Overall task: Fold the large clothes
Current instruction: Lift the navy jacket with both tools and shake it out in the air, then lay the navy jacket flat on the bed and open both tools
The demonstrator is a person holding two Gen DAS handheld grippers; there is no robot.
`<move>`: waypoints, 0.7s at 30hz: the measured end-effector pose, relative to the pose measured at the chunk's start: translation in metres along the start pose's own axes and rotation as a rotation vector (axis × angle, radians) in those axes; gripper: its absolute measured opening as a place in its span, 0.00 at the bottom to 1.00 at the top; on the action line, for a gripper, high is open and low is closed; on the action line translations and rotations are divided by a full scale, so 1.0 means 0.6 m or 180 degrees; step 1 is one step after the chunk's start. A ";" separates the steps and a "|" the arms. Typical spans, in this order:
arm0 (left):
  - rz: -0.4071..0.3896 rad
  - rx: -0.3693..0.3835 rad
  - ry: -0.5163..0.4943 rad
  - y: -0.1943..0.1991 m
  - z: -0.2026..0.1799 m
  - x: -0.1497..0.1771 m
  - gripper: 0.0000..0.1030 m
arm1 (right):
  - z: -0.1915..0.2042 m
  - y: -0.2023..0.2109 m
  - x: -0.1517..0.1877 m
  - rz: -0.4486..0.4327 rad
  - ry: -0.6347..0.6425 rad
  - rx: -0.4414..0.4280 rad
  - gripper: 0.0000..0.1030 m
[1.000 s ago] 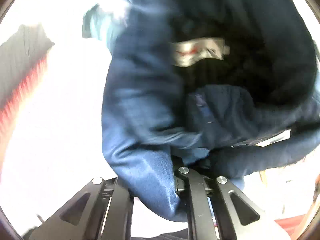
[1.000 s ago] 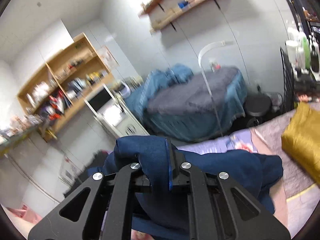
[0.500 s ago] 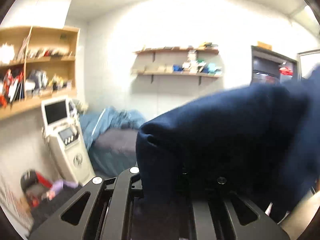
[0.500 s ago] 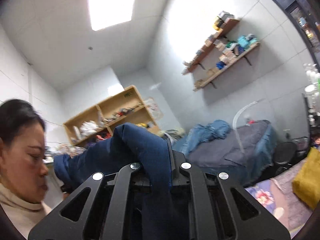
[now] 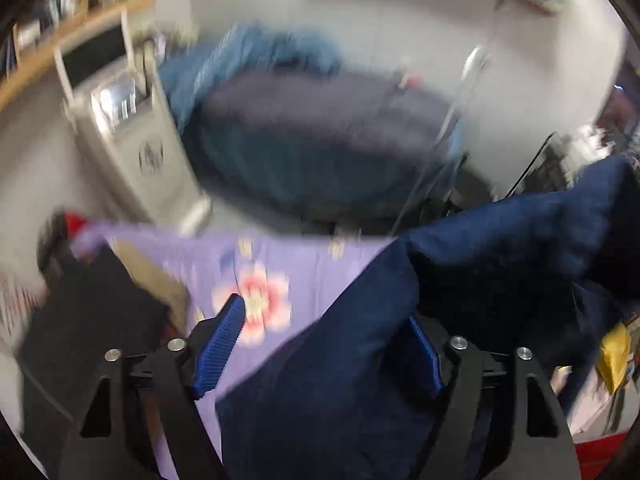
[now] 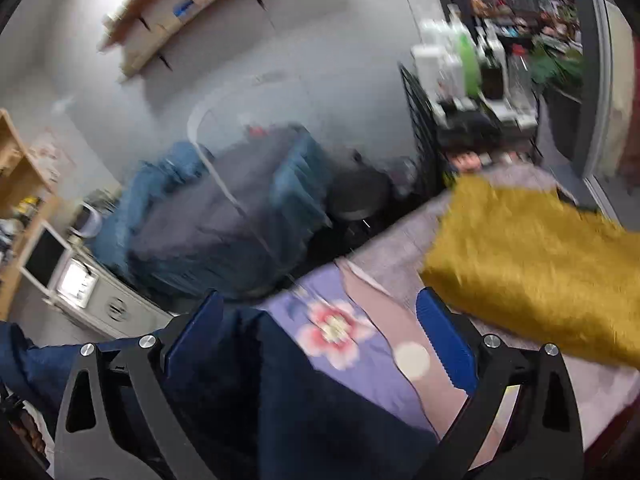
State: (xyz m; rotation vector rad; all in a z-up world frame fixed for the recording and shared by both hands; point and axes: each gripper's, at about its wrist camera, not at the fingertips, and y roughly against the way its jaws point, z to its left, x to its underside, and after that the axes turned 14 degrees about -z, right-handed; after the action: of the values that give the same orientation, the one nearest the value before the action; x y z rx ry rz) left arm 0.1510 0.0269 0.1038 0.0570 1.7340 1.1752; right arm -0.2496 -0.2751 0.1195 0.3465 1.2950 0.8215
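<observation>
Purple floral bedspread (image 5: 288, 264) fills the foreground in both views, a blue-draped couch and shelves blurred behind it, and a mustard blanket (image 6: 532, 268) off to the right. Both tools are spread wide now! The left tool (image 5: 324, 344) has its blue pads apart, with the navy garment (image 5: 360, 380) slumped between them and trailing off to its right. The right tool (image 6: 320, 332) is just as open, the same cloth heaped by its left finger and running away to the left. So the garment's long axis lies crosswise between the two tools, each near one end (neither clearly nearer). Half a second ago both were clamped on it, held high against wall and ceiling; now they point down at the bed and the cloth looks released. Next grab, I'd judge, wants an edge found first.
</observation>
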 end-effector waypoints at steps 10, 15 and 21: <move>0.0765 -0.0478 0.0531 -0.083 0.147 0.287 0.80 | -0.108 0.027 0.355 0.0796 0.0280 0.0129 0.91; 0.0717 -0.0922 0.0126 -0.028 0.137 0.365 0.85 | -0.063 0.049 0.386 0.0742 0.0892 0.0093 0.91; 0.0596 -0.1203 -0.0636 -0.045 0.057 0.417 0.90 | 0.027 0.025 0.392 0.0861 0.1216 -0.0284 0.91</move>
State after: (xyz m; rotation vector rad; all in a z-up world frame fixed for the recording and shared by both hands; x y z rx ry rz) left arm 0.0634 0.1655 -0.0903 0.1056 1.3323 1.5633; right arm -0.2286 -0.0955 -0.0330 0.3064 1.5798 1.2136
